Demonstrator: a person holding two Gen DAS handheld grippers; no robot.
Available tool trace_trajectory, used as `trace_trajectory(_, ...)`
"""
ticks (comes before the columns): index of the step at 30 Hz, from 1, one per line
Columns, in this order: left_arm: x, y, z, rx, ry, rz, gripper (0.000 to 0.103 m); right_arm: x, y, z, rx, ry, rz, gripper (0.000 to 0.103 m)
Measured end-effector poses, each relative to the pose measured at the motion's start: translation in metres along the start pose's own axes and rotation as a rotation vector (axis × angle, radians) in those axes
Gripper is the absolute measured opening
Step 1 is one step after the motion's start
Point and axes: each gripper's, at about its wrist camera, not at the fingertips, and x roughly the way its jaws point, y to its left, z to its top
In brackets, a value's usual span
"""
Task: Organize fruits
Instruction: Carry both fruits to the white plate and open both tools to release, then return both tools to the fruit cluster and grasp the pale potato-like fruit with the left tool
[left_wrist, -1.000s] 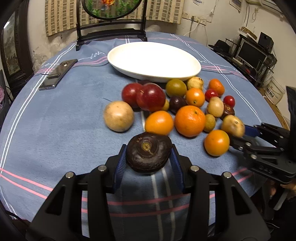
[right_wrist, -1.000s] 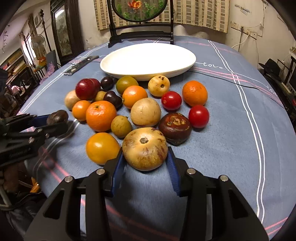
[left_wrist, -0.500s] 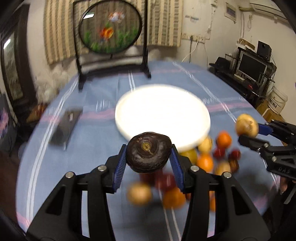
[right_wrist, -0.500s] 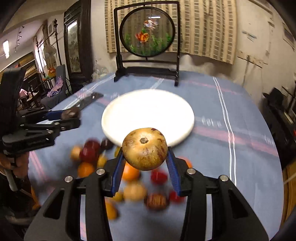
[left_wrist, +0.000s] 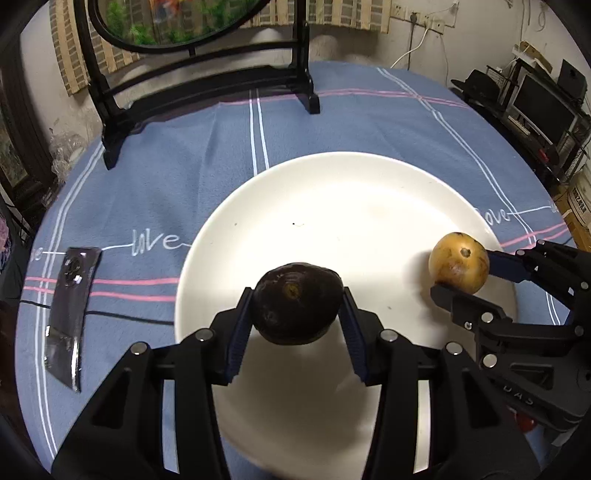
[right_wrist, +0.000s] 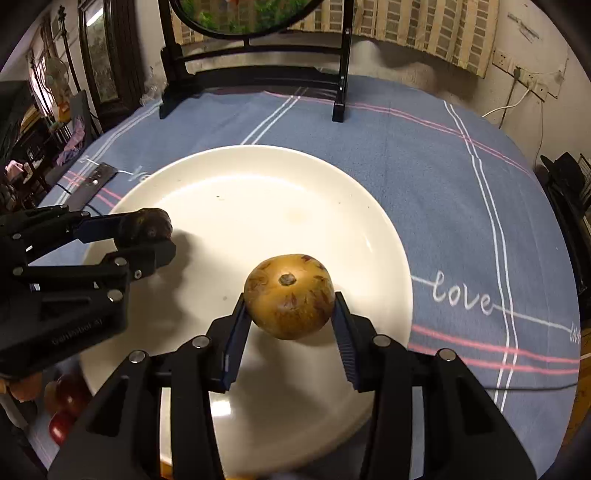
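Each claw has swung up from the fruit pile on the desk to hover over the white plate (left_wrist: 369, 206), the left claw (left_wrist: 297, 325) clamped on a dark fruit (left_wrist: 297, 308), the right claw (right_wrist: 288, 325) on a tan fruit (right_wrist: 290, 295), so both seem ready for release.

Dim room, overhead glare on white plate (right_wrist: 388, 236), fisheye-dark corners

Phone (left_wrist: 70, 314) and black screen stand (left_wrist: 207, 85) on blue tablecloth (left_wrist: 155, 177).
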Motion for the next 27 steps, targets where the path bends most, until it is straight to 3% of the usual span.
trace_trajectory(3, 0.006, 0.002, 0.001, -0.032, 0.018, -0.014, 0.051, 0.000, 0.000, 0.003, 0.008, -0.020, 0.018, 0.061)
trace_trajectory(4, 0.003, 0.002, 0.000, -0.034, 0.011, -0.016, 0.061, -0.003, -0.001, 0.002, 0.021, -0.036, 0.029, 0.063)
trace_trajectory(9, -0.027, -0.001, -0.011, 0.003, -0.057, 0.019, 0.072, -0.025, -0.009, -0.014, 0.073, -0.061, 0.021, 0.065)
trace_trajectory(12, -0.057, 0.004, -0.027, 0.009, -0.119, 0.042, 0.082, -0.055, -0.013, -0.038, 0.088, -0.118, 0.028, 0.065)
trace_trajectory(15, -0.083, 0.008, -0.049, -0.002, -0.174, 0.082, 0.084, -0.081, -0.014, -0.067, 0.092, -0.156, 0.027, 0.066)
trace_trajectory(21, -0.118, 0.012, -0.099, -0.050, -0.212, 0.045, 0.089, -0.123, -0.006, -0.126, 0.086, -0.207, -0.010, 0.066)
trace_trajectory(24, -0.130, 0.012, -0.131, -0.056, -0.226, 0.068, 0.092, -0.137, -0.001, -0.160, 0.121, -0.231, 0.035, 0.067)
trace_trajectory(27, -0.138, 0.017, -0.160, -0.083, -0.220, 0.036, 0.092, -0.142, 0.002, -0.197, 0.174, -0.221, 0.068, 0.067)
